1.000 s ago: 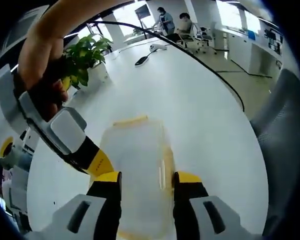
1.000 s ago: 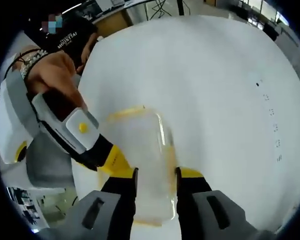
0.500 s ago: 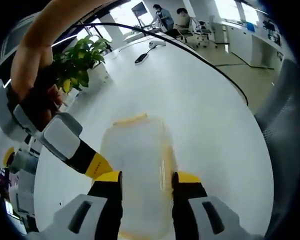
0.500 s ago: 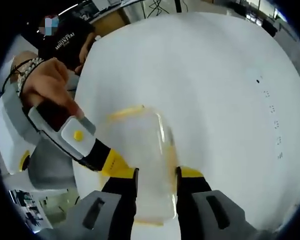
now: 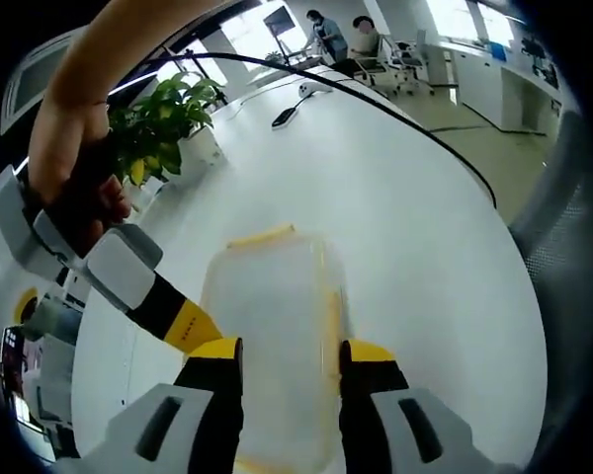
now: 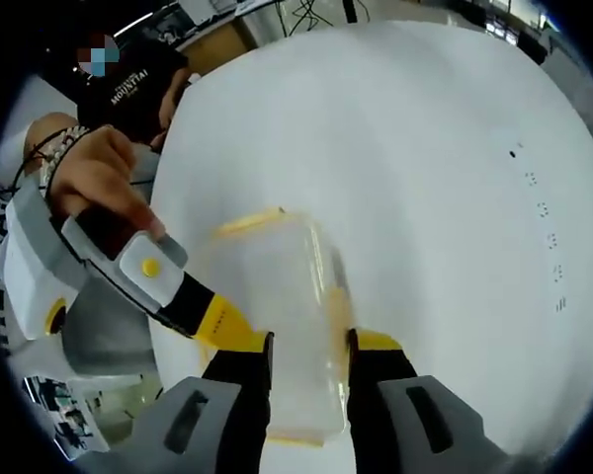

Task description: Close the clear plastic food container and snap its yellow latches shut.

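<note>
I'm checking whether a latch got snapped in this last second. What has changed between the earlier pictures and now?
Almost nothing. The other gripper, coming in from the left, shifted slightly along the side of the clear container; the views wobbled with the hands. Both grippers' jaws stay around the container on the white table, and the yellow latch at its far end looks unchanged. No snap is visible.

Bare table (image 5: 395,197) beyond potted plant (image 5: 163,109)

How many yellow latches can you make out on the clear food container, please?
2 are clear on the container: one latch on its far end, one latch along its right side. A yellow edge at the near end may be another, hidden by the jaws.
</note>
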The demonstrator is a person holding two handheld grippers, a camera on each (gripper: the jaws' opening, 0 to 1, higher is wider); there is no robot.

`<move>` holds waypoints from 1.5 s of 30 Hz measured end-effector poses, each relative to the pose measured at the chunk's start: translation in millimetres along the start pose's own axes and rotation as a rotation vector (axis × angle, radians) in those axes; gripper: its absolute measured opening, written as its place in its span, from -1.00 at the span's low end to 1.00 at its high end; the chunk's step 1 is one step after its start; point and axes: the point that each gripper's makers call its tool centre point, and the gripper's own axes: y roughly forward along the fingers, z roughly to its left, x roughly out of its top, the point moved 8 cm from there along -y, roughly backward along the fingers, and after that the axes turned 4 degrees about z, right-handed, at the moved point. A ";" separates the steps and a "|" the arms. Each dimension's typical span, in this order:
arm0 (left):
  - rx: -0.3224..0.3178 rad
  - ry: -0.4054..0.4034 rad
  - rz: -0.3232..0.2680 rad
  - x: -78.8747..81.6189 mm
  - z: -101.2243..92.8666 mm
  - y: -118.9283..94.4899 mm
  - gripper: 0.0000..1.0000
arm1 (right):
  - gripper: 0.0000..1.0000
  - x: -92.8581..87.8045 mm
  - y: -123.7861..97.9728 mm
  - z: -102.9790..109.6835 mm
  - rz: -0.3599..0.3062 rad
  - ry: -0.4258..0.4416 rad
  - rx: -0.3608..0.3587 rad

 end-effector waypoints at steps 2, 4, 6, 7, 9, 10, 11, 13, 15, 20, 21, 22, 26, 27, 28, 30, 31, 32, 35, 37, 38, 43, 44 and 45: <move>-0.003 0.000 -0.001 -0.4 -1.8 3.7 -0.37 | -0.50 0.6 0.2 -1.6 -0.020 0.006 -0.011; -0.001 -0.002 -0.002 -0.8 -1.5 3.8 -0.37 | -0.50 0.3 1.2 1.1 -0.021 0.005 -0.014; -0.001 -0.001 -0.002 -0.9 -1.7 3.5 -0.37 | -0.50 1.4 2.0 2.4 -0.022 -0.002 -0.019; -0.001 -0.001 -0.002 -0.6 -2.7 4.2 -0.37 | -0.49 2.0 2.2 2.5 -0.022 -0.004 -0.019; 0.000 -0.001 -0.001 -0.2 -2.7 4.0 -0.37 | -0.49 2.6 1.9 2.5 -0.023 -0.013 -0.022; 0.000 0.000 0.001 -0.5 -1.5 3.0 -0.36 | -0.48 3.2 2.1 3.1 -0.024 -0.021 -0.025; 0.000 0.000 0.001 -0.7 -1.0 2.6 -0.36 | -0.48 3.5 2.1 3.8 -0.026 -0.028 -0.028; -0.001 0.000 -0.007 -1.8 -0.4 1.5 -0.35 | -0.48 3.7 0.5 3.7 -0.037 -0.057 -0.036; 0.001 -0.015 -0.016 -2.5 -0.2 0.8 -0.35 | -0.48 6.6 1.3 3.0 -0.043 -0.051 -0.046; 0.009 -0.021 -0.045 -3.8 0.2 -0.1 -0.33 | -0.47 8.4 1.6 4.3 -0.066 -0.068 -0.072; 0.007 -0.022 -0.045 -3.4 1.1 -0.5 -0.33 | -0.47 9.8 1.5 5.0 -0.068 -0.075 -0.080; 0.007 -0.018 -0.046 -3.4 1.0 -0.8 -0.33 | -0.47 10.0 1.1 5.0 -0.071 -0.082 -0.085; 0.009 -0.042 -0.047 -5.1 1.1 -3.0 -0.30 | -0.45 8.4 -0.3 5.8 -0.103 -0.076 -0.130; 0.004 -0.044 -0.045 -5.4 1.0 -3.6 -0.27 | -0.38 8.8 -1.3 4.2 -0.113 -0.065 -0.163; -0.027 -0.057 -0.050 -5.6 -0.2 -5.5 -0.23 | -0.23 7.5 -4.0 3.1 -0.122 -0.056 -0.202; -0.015 -0.120 -0.035 -8.7 0.2 -13.1 -0.23 | -0.02 5.3 -12.4 3.9 -0.159 -0.057 -0.242; -0.014 -0.132 -0.040 -10.0 0.0 -16.0 -0.21 | 0.00 4.7 -14.2 4.8 -0.165 -0.059 -0.243; -0.010 -0.138 -0.046 -13.0 0.1 -20.7 -0.19 | -0.04 2.0 -20.1 7.5 -0.191 -0.064 -0.248; 0.021 -0.171 -0.053 -20.6 3.9 -31.7 -0.16 | -0.11 -6.0 -30.4 11.8 -0.223 -0.070 -0.283; 0.029 -0.207 -0.053 -26.4 8.8 -39.2 -0.11 | -0.09 -14.7 -33.1 15.0 -0.237 -0.073 -0.295; 0.032 -0.220 -0.052 -29.0 11.3 -41.7 -0.05 | -0.09 -18.1 -33.6 16.0 -0.241 -0.071 -0.296; 0.083 -0.255 -0.055 -43.0 34.0 -54.2 0.08 | -0.09 -43.4 -27.9 20.9 -0.242 -0.058 -0.304; 0.085 -0.269 -0.059 -44.5 37.2 -55.5 0.13 | -0.08 -47.6 -26.9 21.4 -0.239 -0.054 -0.306; 0.076 -0.280 -0.061 -45.9 39.2 -56.4 0.19 | -0.08 -50.9 -25.8 21.9 -0.238 -0.049 -0.308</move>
